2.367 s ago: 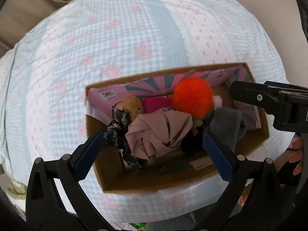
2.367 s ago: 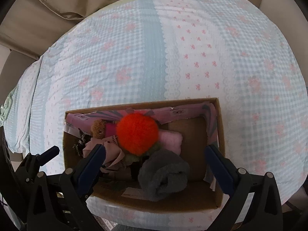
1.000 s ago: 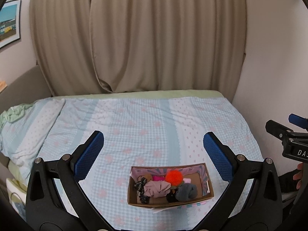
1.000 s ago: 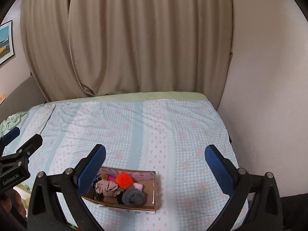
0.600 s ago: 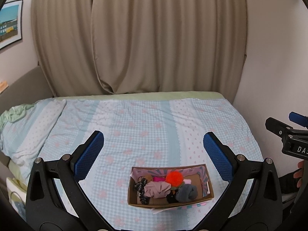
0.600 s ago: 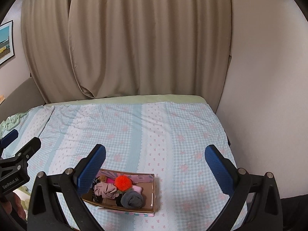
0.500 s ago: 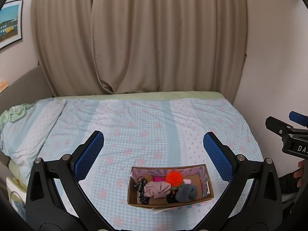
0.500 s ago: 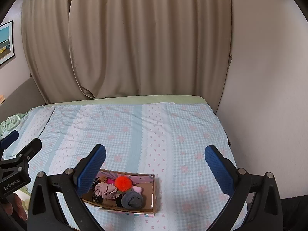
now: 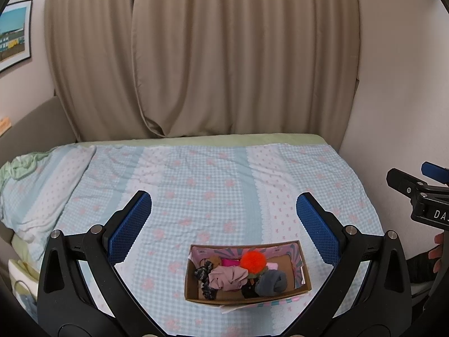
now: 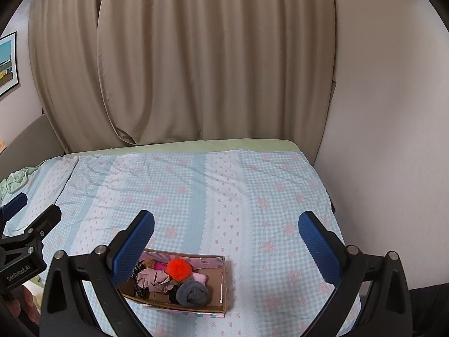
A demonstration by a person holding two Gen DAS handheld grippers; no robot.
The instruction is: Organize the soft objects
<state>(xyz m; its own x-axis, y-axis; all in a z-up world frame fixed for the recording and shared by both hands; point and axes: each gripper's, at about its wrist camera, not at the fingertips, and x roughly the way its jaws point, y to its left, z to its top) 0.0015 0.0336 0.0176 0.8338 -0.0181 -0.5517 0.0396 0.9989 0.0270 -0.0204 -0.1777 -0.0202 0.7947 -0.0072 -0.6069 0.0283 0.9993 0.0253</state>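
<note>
1. At the far left of the left-wrist view we see a framed landscape picture (image 9: 14,34) on the wall, and below it a pale checked pillow (image 9: 42,188) at the bed's left end.
2. Across the lower half of that view we hold the left gripper (image 9: 224,224) with its blue-padded fingers (image 9: 129,226) spread wide and nothing between them, well above the bed.
3. The light-blue checked bedspread with pink flowers (image 9: 213,185) fills the middle; beige pleated curtains (image 9: 202,56) hang behind it.
4. Low in the centre sits the open brown cardboard box with a pink patterned lining (image 9: 304,285), resting on the bedspread near its front edge.
5. Inside it, from left to right, we see a black patterned scrunchie (image 9: 202,271), a crumpled dusty-pink cloth (image 9: 228,277), a fluffy orange-red pompom (image 9: 253,260) resting on top, and a rolled grey sock (image 9: 271,282).
6. In the right-wrist view the box (image 10: 223,280) lies at the lower left of centre, partly behind a blue finger pad (image 10: 134,245).
7. There we hold the right gripper (image 10: 227,244) equally wide apart and empty, high over the bedspread.
8. A plain off-white wall (image 10: 387,112) fills the right side.
</note>
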